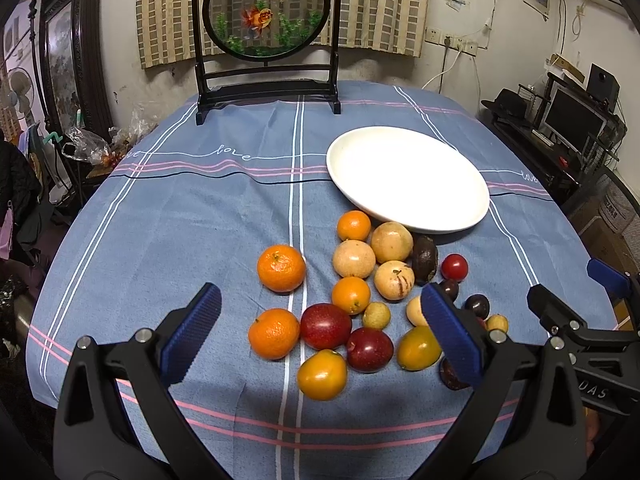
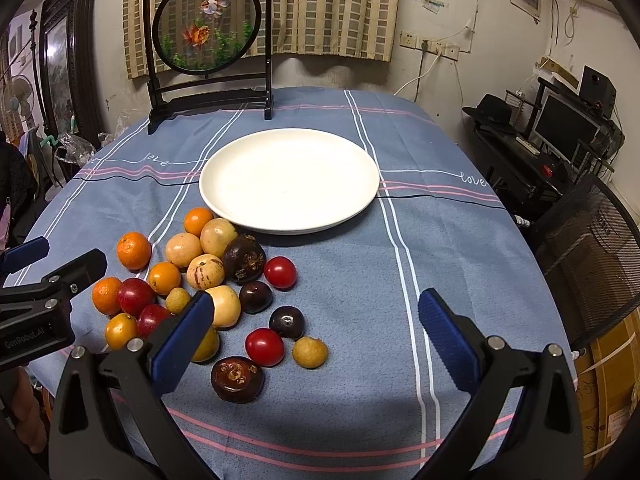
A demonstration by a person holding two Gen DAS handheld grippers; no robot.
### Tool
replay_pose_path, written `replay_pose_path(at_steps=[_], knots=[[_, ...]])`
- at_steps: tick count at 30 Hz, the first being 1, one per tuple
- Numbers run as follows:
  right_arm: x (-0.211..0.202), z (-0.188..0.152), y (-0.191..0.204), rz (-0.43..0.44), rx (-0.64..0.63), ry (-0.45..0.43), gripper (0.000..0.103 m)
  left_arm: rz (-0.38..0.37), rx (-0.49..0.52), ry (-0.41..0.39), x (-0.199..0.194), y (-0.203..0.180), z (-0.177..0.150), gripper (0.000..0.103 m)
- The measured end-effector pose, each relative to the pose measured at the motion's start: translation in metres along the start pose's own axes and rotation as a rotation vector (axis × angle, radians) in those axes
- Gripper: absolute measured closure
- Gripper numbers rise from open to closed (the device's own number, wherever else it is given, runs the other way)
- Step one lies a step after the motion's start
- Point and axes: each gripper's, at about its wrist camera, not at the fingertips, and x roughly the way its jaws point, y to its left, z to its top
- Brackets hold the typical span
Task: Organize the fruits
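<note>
A pile of fruit lies on the blue striped cloth [image 1: 160,220] in front of an empty white plate [image 1: 408,176] [image 2: 288,180]. It holds tangerines [image 1: 281,268] [image 2: 133,250], pale round fruits [image 1: 353,258] [image 2: 205,271], red plums [image 1: 325,325] [image 2: 135,296], cherry tomatoes [image 1: 454,267] [image 2: 264,346], dark mangosteens [image 1: 425,258] [image 2: 237,378] and small longans [image 2: 310,352]. My left gripper [image 1: 320,336] hovers open over the pile's near left part. My right gripper [image 2: 316,340] is open above the pile's right edge. Neither holds anything.
A round goldfish screen on a black stand [image 1: 266,12] [image 2: 208,24] is at the table's far edge. A mesh chair [image 2: 592,256] and a desk with a monitor [image 2: 560,128] stand to the right. Bags [image 1: 86,146] sit off the left side.
</note>
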Motion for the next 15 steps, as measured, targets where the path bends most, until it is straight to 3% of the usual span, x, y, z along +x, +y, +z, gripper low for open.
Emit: replay_pose_path(at_steps=[15], knots=[[-0.0001,0.0,0.0001,0.001,0.0,0.001,0.001,-0.002,0.002,0.003,0.0009,-0.0008,-0.0006,0.002]])
